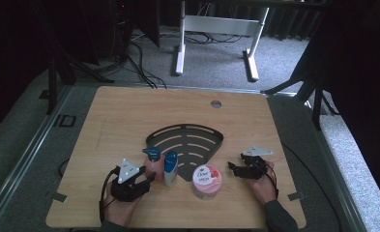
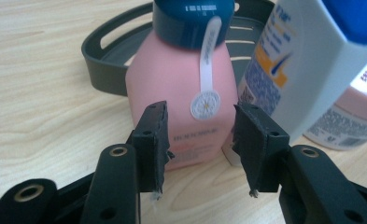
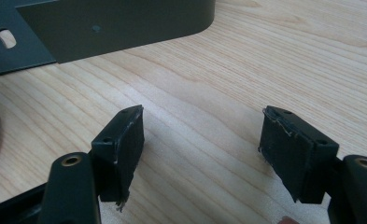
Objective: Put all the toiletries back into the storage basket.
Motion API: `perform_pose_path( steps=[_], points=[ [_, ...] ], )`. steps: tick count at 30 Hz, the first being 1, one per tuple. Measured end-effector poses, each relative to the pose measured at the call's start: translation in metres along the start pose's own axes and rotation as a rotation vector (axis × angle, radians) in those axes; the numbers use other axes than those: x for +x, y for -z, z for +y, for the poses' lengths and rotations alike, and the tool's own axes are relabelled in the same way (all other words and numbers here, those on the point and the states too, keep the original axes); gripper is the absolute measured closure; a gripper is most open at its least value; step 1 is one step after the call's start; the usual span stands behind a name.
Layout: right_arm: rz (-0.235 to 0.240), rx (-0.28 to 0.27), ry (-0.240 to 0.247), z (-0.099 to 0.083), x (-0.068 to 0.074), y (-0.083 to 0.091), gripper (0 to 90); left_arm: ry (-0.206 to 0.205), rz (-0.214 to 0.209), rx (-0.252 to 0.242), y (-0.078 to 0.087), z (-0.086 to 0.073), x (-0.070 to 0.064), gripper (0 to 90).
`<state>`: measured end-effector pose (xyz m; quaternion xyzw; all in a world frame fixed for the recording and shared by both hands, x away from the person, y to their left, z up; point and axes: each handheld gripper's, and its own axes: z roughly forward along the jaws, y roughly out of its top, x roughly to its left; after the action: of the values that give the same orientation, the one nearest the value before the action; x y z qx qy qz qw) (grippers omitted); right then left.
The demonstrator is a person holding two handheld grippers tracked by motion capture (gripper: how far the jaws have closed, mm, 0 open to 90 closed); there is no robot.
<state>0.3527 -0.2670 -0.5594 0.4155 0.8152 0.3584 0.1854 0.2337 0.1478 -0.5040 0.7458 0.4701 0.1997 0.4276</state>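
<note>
Pink bottle: a pink plastic bottle with a dark blue cap (image 2: 180, 88) stands upright on the light wooden table (image 1: 115, 116), near its front edge and left of centre; in the high view (image 1: 152, 157) mostly its cap shows.
Label detail: the left gripper view shows a white seal strip running down from the cap to a round sticker, which the high view is too small to show.
Left gripper: the left gripper (image 2: 201, 149) is spread open, its jaws just short of the bottle's base, one on each side, not touching it; in the high view (image 1: 146, 175) it sits just near-left of the bottle.
White bottle: a white plastic bottle with a blue cap (image 1: 170, 166) stands just right of the pink one.
Jar: a round pink Dove jar (image 1: 206, 180) stands right of the white bottle.
Tray: a dark grey fan-shaped slotted tray (image 1: 204, 131) lies just beyond the bottles.
Right gripper: the right gripper (image 3: 202, 156) is wide open over bare wood, well right of the jar (image 1: 232, 167); its own view shows the tray's wall (image 3: 116, 28) close ahead.
</note>
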Motion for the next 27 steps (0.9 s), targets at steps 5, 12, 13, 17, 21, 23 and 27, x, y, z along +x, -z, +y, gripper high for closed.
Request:
perform_pose_path(
  steps=[5, 12, 13, 17, 21, 23, 27],
  points=[
    [0.0, 0.0, 0.0, 0.0, 0.0, 0.0, 30.2, 0.004, 0.01, -0.01, 0.0, 0.013, 0.003, 53.7],
    [0.0, 0.0, 0.0, 0.0, 0.0, 0.0, 30.2, 0.002, 0.018, 0.001, -0.003, 0.025, 0.004, 49.7],
    [0.0, 0.0, 0.0, 0.0, 0.0, 0.0, 30.2, 0.005, 0.016, 0.011, -0.005, 0.028, 0.004, 49.0],
    [0.0, 0.0, -0.002, 0.0, 0.0, 0.0, 30.2, 0.005, 0.017, 0.011, -0.006, 0.033, 0.004, 47.4],
    [0.0, -0.001, -0.001, 0.0, 0.0, 0.0, 30.2, -0.001, 0.023, 0.013, -0.007, 0.04, 0.003, 47.2],
    [0.0, 0.0, -0.002, 0.0, 0.0, 0.0, 30.2, -0.006, 0.026, 0.014, -0.009, 0.045, 0.003, 47.2],
    [0.0, -0.001, -0.001, 0.0, 0.0, 0.0, 30.2, -0.012, 0.026, 0.018, -0.012, 0.048, 0.001, 46.9]
  ],
)
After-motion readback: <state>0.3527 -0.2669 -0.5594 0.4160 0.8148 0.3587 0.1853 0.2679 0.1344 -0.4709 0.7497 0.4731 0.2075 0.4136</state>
